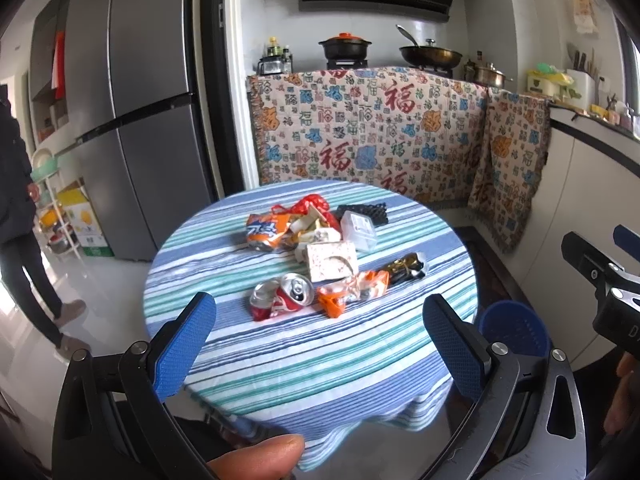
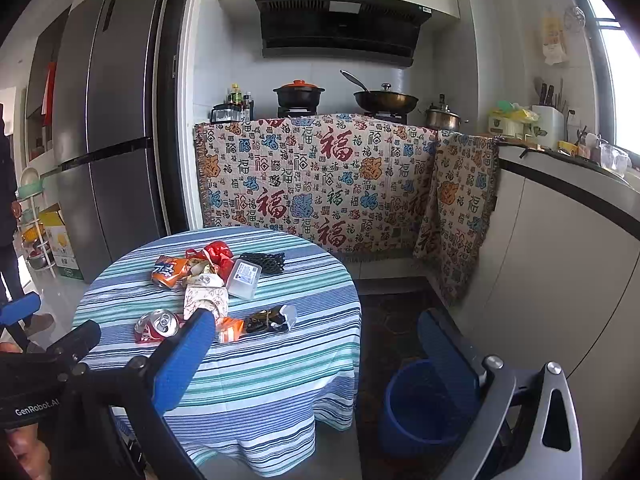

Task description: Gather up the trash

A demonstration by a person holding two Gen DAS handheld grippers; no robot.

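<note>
A pile of trash lies on a round table with a striped cloth (image 1: pixel 304 364) (image 2: pixel 280 364): a crushed red can (image 1: pixel 282 296) (image 2: pixel 154 326), a crushed orange can (image 1: pixel 266 232) (image 2: pixel 168 270), an orange wrapper (image 1: pixel 354 290) (image 2: pixel 230 330), a dark wrapper (image 1: pixel 404 270) (image 2: pixel 268 320), a patterned box (image 1: pixel 330 260) (image 2: pixel 204 298), a clear plastic box (image 1: pixel 360 228) (image 2: pixel 244 278), a red bag (image 1: pixel 312 204) (image 2: pixel 218 250) and black netting (image 1: pixel 368 210) (image 2: pixel 264 260). My left gripper (image 1: pixel 320 328) is open and empty above the table's near part. My right gripper (image 2: pixel 316 340) is open and empty, right of the table.
A blue bin (image 1: pixel 514 330) (image 2: pixel 424 404) stands on the floor right of the table. A fridge (image 1: pixel 132 112) is at the left, a cloth-draped stove counter (image 1: pixel 360 128) behind. A person (image 1: pixel 20 216) stands at far left.
</note>
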